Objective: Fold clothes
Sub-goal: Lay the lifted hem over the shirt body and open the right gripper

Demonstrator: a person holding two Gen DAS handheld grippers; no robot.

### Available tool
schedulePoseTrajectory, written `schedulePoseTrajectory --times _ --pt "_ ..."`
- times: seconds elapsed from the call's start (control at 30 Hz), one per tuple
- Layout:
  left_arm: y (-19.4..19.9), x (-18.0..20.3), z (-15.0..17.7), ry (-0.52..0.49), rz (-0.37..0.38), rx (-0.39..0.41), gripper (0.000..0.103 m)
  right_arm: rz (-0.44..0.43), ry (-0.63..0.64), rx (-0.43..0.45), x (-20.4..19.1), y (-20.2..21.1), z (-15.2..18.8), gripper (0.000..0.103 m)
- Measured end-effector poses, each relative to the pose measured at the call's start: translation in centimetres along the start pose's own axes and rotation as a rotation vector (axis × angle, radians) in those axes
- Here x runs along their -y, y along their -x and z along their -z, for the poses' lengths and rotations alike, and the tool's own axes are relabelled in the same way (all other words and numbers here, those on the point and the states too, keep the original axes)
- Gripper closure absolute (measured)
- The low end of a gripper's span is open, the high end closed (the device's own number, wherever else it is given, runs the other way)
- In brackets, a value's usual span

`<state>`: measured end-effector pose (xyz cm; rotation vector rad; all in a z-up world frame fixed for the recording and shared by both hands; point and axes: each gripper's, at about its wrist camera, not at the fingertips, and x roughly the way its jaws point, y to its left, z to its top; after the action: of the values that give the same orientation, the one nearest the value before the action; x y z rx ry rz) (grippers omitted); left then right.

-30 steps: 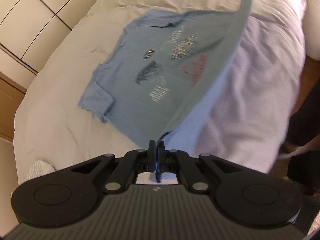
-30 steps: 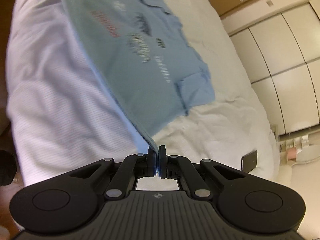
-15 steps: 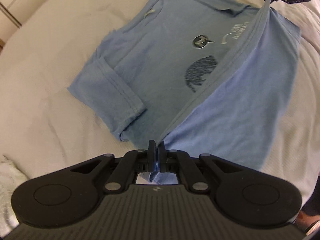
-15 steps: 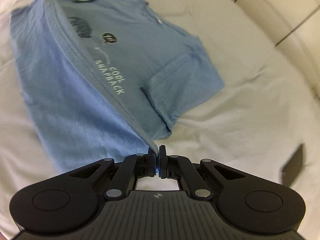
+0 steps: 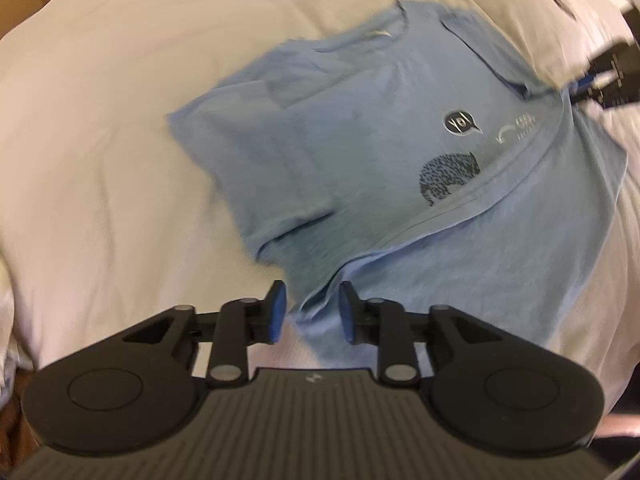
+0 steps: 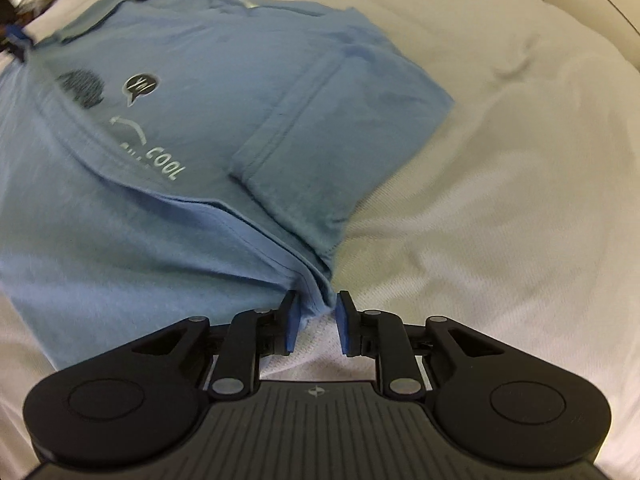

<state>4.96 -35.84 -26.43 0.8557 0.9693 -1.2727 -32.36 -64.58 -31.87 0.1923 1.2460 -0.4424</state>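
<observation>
Blue t-shirt (image 5: 360, 152) is lying on the white bed (image 5: 100, 160), bottom half folded up over the chest. Both claws are opening with a hem corner loose between the pads: left claw (image 5: 308, 312) at one end, right claw (image 6: 318, 322) at the other. So the hem line runs straight between them, and I'd guess each just backs off its own corner.

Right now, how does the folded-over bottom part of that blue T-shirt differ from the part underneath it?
The folded-over flap is plain and paler; the T-shirt front below carries prints and a folded-in sleeve. The flap lies nearest the left gripper and right gripper, whose jaws are opening; the front lies farther off. Both rest on the white bedding.
</observation>
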Motion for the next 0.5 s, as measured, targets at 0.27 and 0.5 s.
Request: schedulePoseTrajectory --times 0.27,0.5 --pt "0.1 -2.1 1.8 0.033 0.053 0.06 0.078 -0.002 -0.181 0.007 0.1 0.0 0.9 0.077" --pt "-1.0 -1.4 0.5 -0.093 0.105 0.071 0.097 -0.019 -0.225 0.017 0.3 0.2 1.2 0.069"
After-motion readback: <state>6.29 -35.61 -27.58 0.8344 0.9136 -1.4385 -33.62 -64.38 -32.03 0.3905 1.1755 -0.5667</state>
